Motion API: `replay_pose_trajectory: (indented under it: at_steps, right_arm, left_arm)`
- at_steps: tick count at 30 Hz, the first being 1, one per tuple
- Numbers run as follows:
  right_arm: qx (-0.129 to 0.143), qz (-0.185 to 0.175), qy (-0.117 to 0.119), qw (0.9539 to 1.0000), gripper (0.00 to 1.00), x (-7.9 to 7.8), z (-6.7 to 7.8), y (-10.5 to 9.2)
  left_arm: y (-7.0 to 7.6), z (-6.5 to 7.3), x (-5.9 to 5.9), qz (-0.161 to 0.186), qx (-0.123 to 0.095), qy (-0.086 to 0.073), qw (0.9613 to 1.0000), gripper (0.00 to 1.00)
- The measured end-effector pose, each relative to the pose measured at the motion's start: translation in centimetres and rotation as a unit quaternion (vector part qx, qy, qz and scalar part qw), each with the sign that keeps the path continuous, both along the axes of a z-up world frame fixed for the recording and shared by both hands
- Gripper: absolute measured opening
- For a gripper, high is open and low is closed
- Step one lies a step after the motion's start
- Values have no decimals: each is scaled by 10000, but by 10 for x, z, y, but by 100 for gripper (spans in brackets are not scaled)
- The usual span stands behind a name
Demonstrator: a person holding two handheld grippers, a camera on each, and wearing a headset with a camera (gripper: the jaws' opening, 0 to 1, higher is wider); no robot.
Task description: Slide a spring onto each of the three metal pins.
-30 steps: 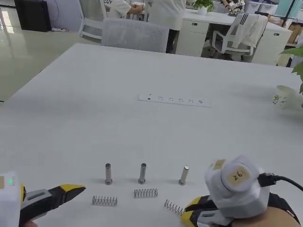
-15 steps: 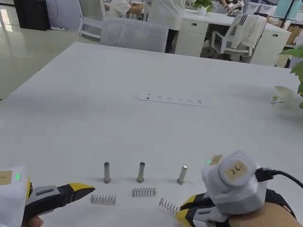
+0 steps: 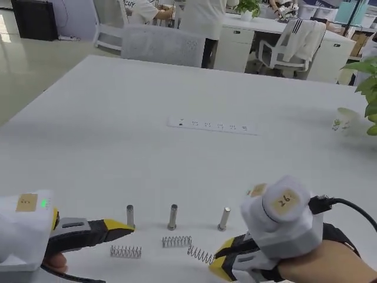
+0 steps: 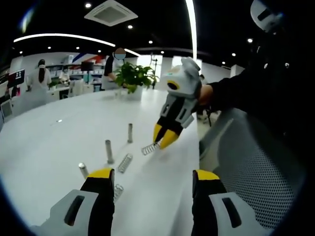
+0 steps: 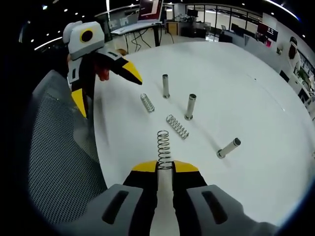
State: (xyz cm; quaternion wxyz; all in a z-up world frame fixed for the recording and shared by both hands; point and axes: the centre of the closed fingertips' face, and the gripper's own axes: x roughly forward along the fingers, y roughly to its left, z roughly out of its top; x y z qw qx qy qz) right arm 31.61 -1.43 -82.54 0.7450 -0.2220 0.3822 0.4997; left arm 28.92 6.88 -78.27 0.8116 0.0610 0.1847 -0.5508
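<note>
Three short metal pins stand upright in a row on the white table: left pin [image 3: 130, 215], middle pin [image 3: 173, 216], right pin [image 3: 224, 218]. Two springs lie flat in front of them [image 3: 125, 252] [image 3: 177, 241]. My right gripper [image 3: 219, 263] [image 5: 165, 167] is shut on one end of a third spring [image 3: 200, 254] [image 5: 163, 143], which sticks out past the jaws in front of the right pin. My left gripper [image 3: 119, 227] [image 4: 153, 179] is open and holds nothing, its tips beside the left pin. The left gripper view has the right gripper [image 4: 165, 138] with that spring [image 4: 149, 147].
A white power strip [image 3: 212, 125] lies mid-table beyond the pins. A small cup [image 3: 343, 119] and plant leaves [image 3: 366, 82] sit at the right edge. Chairs, desks and people are past the far edge. A grey mesh chair back [image 5: 59, 162] is near the table's front edge.
My left gripper has moved right, up to the left pin. My right gripper has drawn the third spring a little to the left. The head camera has tilted slightly.
</note>
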Motion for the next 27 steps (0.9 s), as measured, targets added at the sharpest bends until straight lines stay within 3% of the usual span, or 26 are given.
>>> replay_pose_trajectory:
  at_steps: [12,27]
  right_arm:
    - [31,363,46,9993,7,-9,10,15]
    - [52,1062,169,9942,7,-33,13,34]
  left_arm:
    - [-17,-7,6,-362,77,-266,9990,41]
    - [-30,-11,-2,-726,168,-478,9961,30]
